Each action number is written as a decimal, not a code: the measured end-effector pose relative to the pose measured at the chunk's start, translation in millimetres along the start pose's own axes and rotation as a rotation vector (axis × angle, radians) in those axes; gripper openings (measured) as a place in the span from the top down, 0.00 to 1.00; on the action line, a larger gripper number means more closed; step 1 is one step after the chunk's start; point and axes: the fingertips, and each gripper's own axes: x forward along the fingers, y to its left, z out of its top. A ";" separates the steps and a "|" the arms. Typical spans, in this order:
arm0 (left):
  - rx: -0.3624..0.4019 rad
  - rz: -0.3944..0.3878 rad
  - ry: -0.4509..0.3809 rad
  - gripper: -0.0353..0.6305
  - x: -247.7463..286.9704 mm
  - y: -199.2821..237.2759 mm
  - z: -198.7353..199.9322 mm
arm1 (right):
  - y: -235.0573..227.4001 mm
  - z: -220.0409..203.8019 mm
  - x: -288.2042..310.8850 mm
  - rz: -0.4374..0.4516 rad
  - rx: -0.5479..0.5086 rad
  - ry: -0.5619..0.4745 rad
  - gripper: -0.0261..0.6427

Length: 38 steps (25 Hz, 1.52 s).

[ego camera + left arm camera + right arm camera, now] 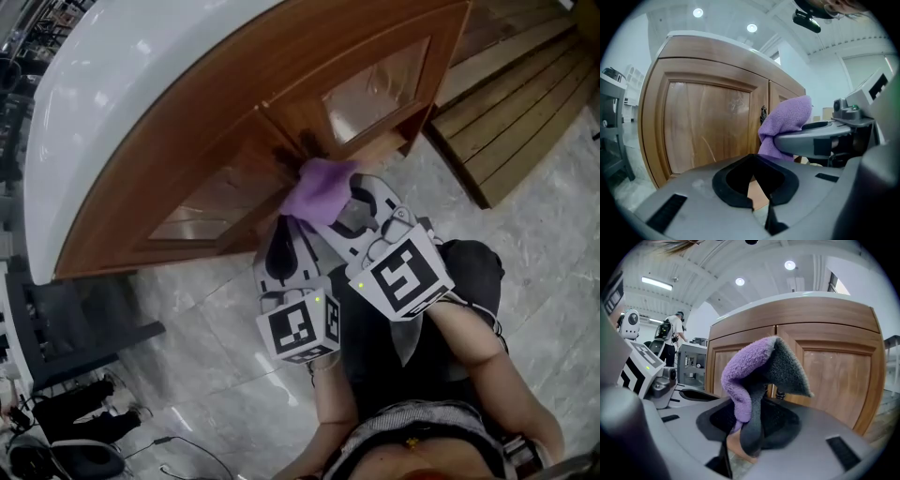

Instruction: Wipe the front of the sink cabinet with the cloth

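Note:
The wooden sink cabinet (234, 141) has two panelled doors under a white top. In front of the seam between the doors, by the dark handles (286, 155), my right gripper (349, 202) is shut on a purple cloth (319, 187). In the right gripper view the cloth (750, 366) stands up from the jaws of the right gripper (747, 427), purple on one side and grey on the other, before the cabinet (834, 366). My left gripper (281, 251) sits just left and lower, shut on nothing. The left gripper view shows the left gripper (757, 197), the cloth (787, 117) and the left door (708, 126).
A slatted wooden platform (506, 103) lies to the right of the cabinet. A dark chair (66, 328) and cables stand at the left on the marble floor. A person (672, 333) stands far off by metal shelving. A grey rack (611, 122) is left of the cabinet.

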 end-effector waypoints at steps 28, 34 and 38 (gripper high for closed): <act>-0.063 0.080 0.182 0.95 -71.3 -22.1 174.8 | 2.0 134.1 -55.4 0.054 0.154 0.152 0.70; -0.061 0.084 0.213 0.95 -101.7 -8.9 261.7 | 2.1 229.9 -71.2 0.067 0.157 0.210 0.70; -0.067 0.089 0.196 0.95 -128.2 -2.8 332.3 | 8.4 305.6 -82.3 0.090 0.124 0.191 0.70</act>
